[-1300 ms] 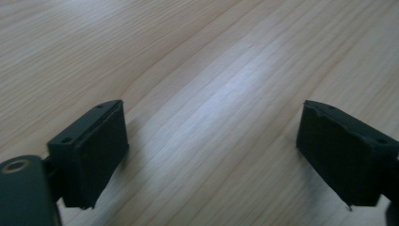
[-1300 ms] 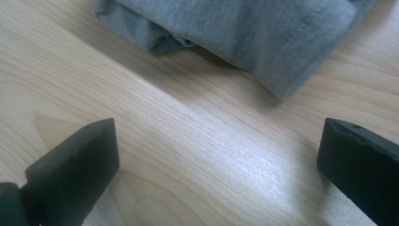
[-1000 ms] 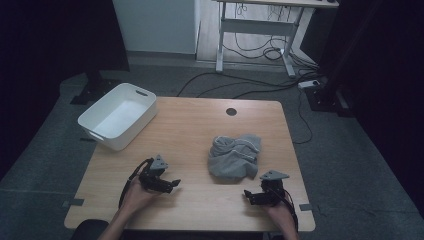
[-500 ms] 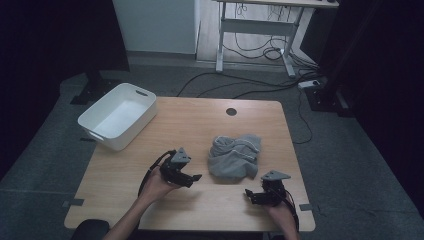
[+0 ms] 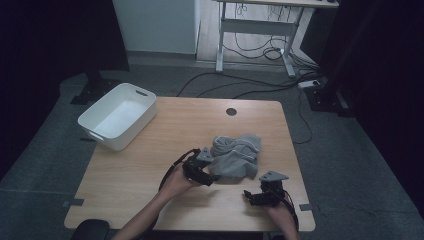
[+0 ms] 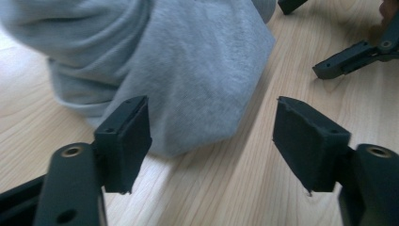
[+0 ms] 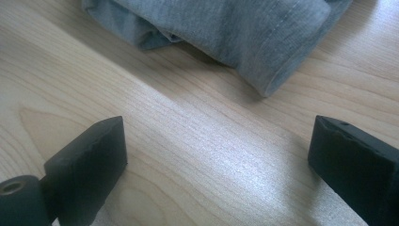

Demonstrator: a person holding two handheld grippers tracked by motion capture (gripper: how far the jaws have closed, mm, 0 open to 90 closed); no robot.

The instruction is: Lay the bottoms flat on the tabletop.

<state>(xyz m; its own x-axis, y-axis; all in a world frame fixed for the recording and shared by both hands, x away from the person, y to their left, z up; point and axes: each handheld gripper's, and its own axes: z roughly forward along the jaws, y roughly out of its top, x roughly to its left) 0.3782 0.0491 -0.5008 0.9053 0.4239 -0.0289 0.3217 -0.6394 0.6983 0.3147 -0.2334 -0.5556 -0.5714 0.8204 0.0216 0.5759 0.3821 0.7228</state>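
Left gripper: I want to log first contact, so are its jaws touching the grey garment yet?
Cannot tell. In the left gripper view the left gripper is open at the edge of the grey garment; one jaw overlaps the cloth, hiding any gap.

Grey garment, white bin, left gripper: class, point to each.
Grey garment (image 5: pixel 235 157), high view, middle of the crumpled heap.
White bin (image 5: pixel 131 121), high view, near rim.
Left gripper (image 6: pixel 211 141), left gripper view, between its open jaws.
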